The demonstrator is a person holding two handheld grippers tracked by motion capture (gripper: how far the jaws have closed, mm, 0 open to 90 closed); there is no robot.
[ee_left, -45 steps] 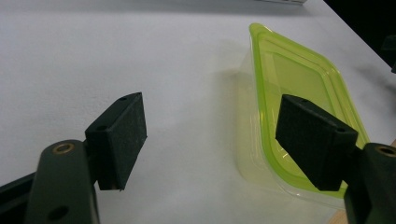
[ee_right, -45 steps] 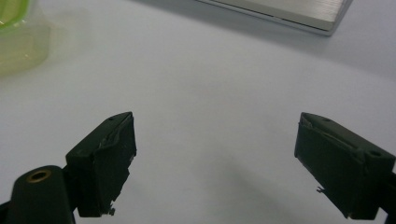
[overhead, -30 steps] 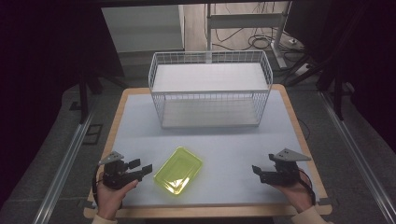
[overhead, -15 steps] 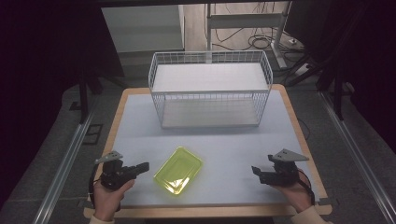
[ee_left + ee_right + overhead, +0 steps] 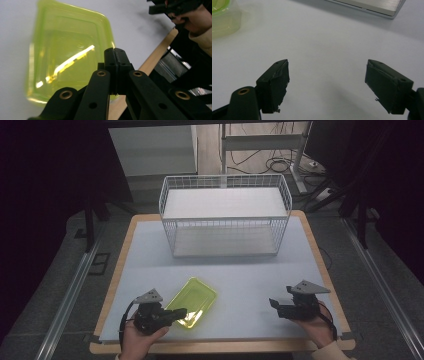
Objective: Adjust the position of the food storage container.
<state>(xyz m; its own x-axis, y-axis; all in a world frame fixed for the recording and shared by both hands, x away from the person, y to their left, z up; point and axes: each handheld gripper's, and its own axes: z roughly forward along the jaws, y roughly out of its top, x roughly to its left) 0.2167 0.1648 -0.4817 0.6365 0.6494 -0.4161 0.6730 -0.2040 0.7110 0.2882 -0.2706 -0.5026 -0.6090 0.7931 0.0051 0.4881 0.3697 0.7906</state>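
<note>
- Dim workshop surroundings are framing a pale bench with a wooden edge, where a white wire basket is standing at the far side.
- You are holding your left hand-held gripper at the near left, its jaws pressed together and empty, its tip reaching over the near corner of the green tray; from the left gripper view, whether it is touching the tray is hard to tell.
- That translucent tray is lying flat and empty on the bench, near the front edge, well apart from the basket.
- You are resting your right hand-held gripper at the near right, jaws spread wide over bare bench, gripping nothing, well apart from the tray, whose corner is showing at the upper left of the right gripper view.
- Judging by the layout, you are lining up on the tray, with the grasp not yet made.
- Your next move is likely calling for opening the left jaws, straddling the tray's rim, and closing firmly; thin, slick plastic may slip or flex.
</note>
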